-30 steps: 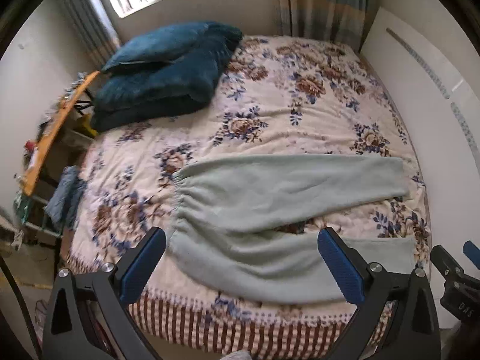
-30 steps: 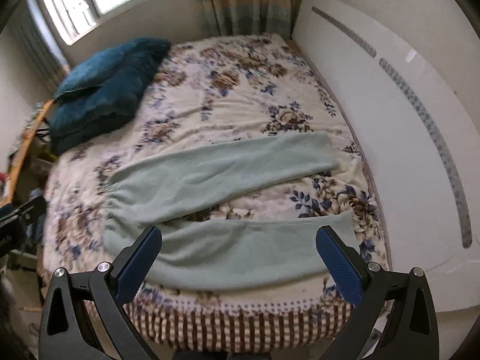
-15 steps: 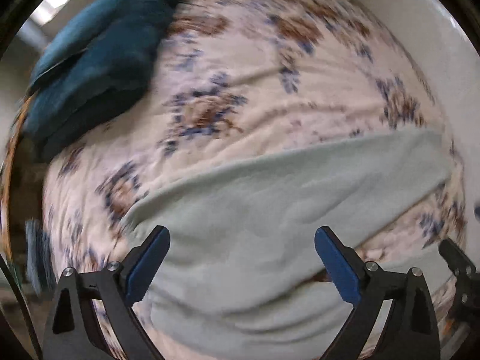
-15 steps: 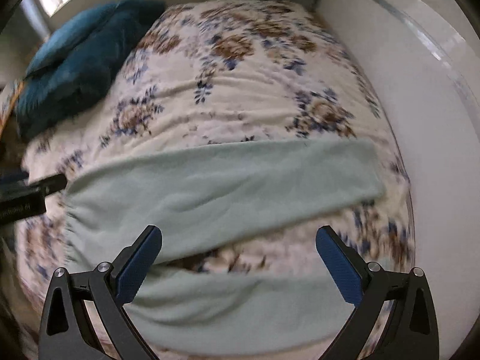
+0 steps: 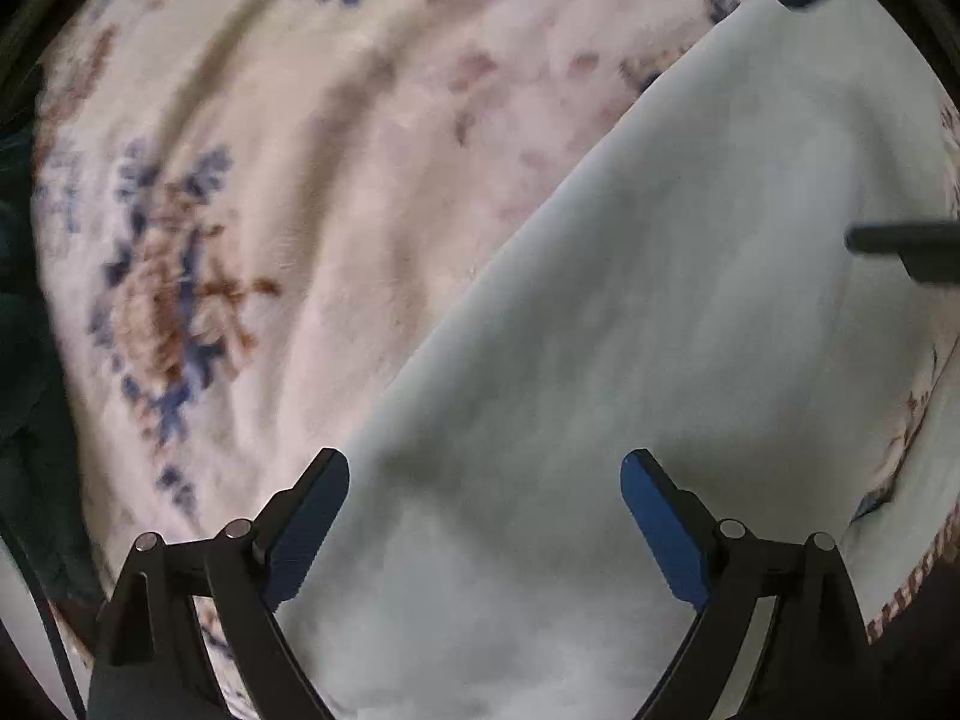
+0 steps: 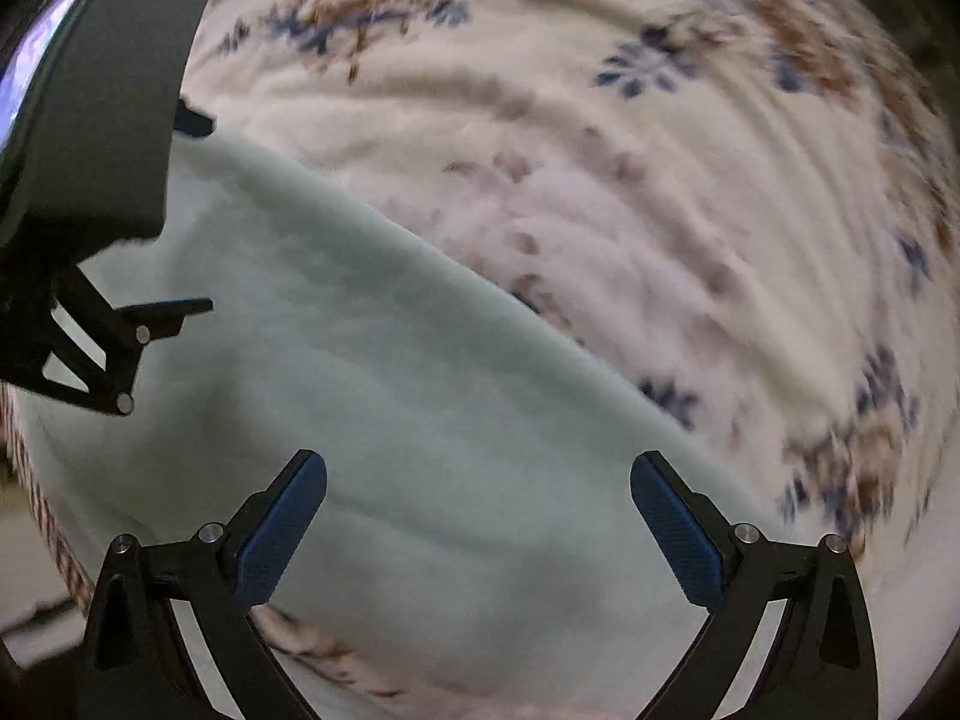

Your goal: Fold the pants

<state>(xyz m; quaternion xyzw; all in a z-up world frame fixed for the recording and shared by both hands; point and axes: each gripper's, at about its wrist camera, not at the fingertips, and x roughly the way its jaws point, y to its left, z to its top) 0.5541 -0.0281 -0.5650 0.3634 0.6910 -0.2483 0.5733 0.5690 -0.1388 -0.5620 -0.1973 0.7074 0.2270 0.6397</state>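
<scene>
Pale green pants [image 5: 630, 360] lie flat on the floral bed [image 5: 270, 180], their length running diagonally beneath both downward-pointing grippers: left gripper [image 5: 485, 516] closing but empty, right gripper [image 6: 478, 516] spread wide, empty, equally near.

Both wrist cameras look steeply down, close over the bed, each framed at the bottom by its own blue-padded fingers. The left wrist view sits over the pale green pants [image 5: 660, 312], with the floral bedspread [image 5: 270, 192] filling its upper left. The right wrist view faces down on the same cloth, bedspread to its upper right. They overlap: the left gripper [image 6: 198, 216] juts in at the right view's left edge, and dark fingertips of the right gripper [image 5: 852, 120] poke into the left view's right edge.
</scene>
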